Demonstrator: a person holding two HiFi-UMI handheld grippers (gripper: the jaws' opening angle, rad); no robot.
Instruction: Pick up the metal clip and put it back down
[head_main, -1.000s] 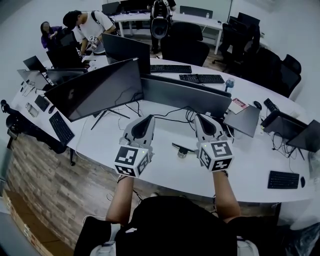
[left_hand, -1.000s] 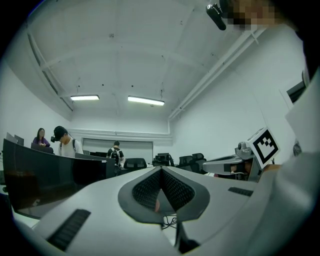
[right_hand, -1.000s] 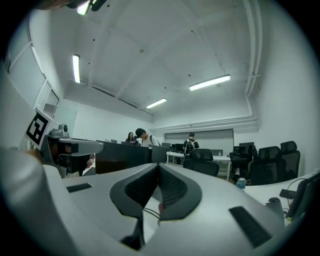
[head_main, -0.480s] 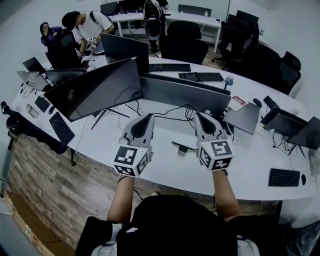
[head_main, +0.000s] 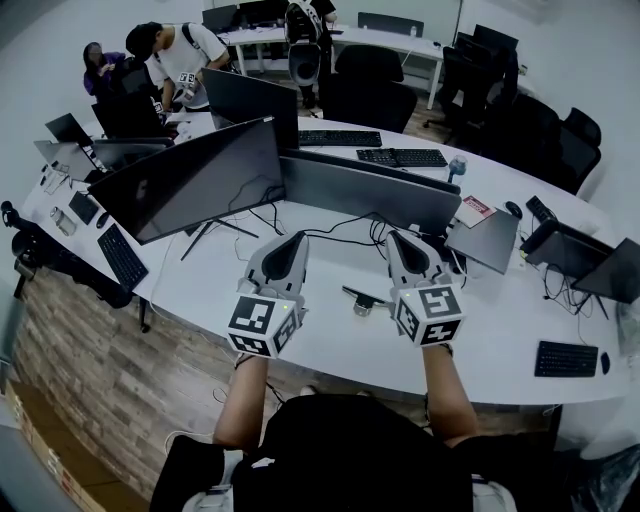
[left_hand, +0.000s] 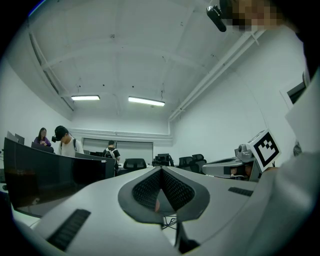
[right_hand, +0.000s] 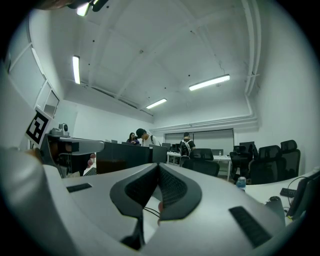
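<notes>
The metal clip, small and dark with a shiny part, lies on the white desk between my two grippers. My left gripper is held above the desk to the clip's left, jaws together with nothing in them. My right gripper is held just right of the clip, also shut and empty. In the left gripper view the left gripper points level across the room, its tips meeting. In the right gripper view the right gripper does the same. Neither gripper view shows the clip.
Two large monitors stand just beyond the grippers, with cables trailing on the desk. A closed laptop lies at the right and keyboards further out. People stand at the far desks. Office chairs stand behind.
Almost nothing differs. My right gripper has drifted slightly left and down. The clip has stayed where it lay, and both grippers have stayed shut.
</notes>
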